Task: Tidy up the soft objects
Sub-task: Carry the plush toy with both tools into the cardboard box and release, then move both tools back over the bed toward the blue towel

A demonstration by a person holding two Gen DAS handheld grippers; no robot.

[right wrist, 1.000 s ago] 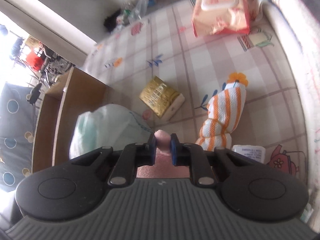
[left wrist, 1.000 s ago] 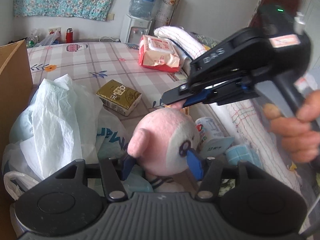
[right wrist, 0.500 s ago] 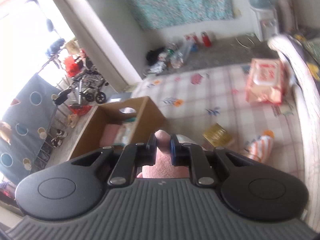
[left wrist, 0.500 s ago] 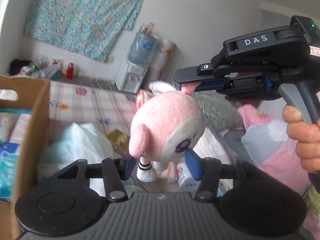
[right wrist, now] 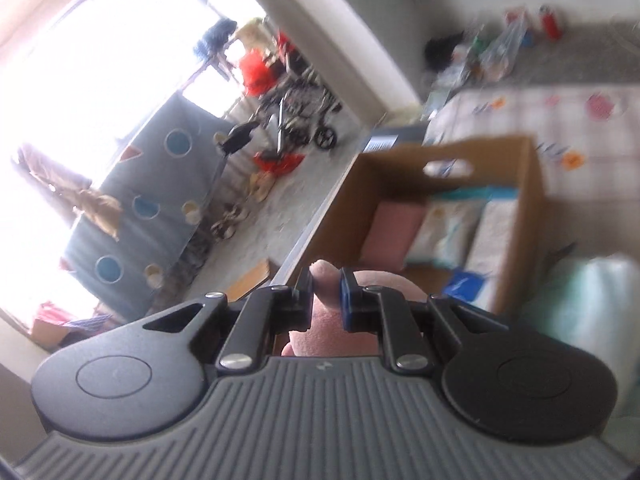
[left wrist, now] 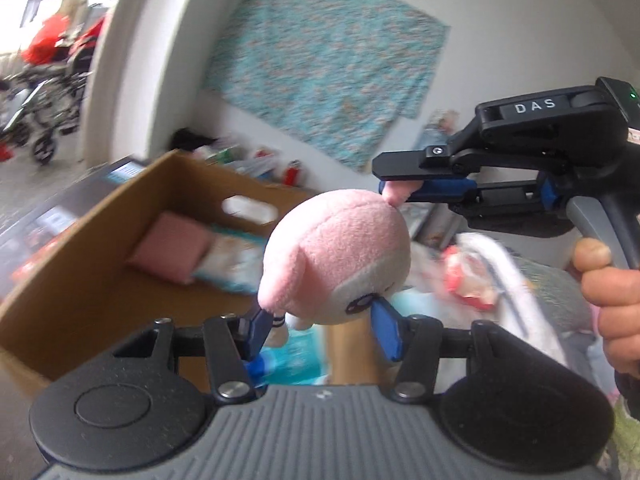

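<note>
A pink plush toy (left wrist: 340,256) hangs in the air beside an open cardboard box (left wrist: 100,248). My right gripper (left wrist: 394,194) is shut on the toy's ear and carries it; in the right wrist view the ear sits pinched between the blue pads of that gripper (right wrist: 326,294). My left gripper (left wrist: 320,328) is open, its blue pads on either side of the toy's lower face, apart from it. The box (right wrist: 532,184) holds a pink cushion (left wrist: 168,252) and pale soft packs (right wrist: 452,232).
A white and mint plastic bag (right wrist: 592,312) lies right of the box. A checked bed cover (right wrist: 580,120) spreads behind it. A wheelchair (right wrist: 304,120) and a blue panel (right wrist: 152,200) stand on the floor left. Bottles (left wrist: 294,170) line the far wall.
The right gripper has lifted the plush toy off the bed and carried it left toward the box. The left gripper has followed, still open around the toy.
</note>
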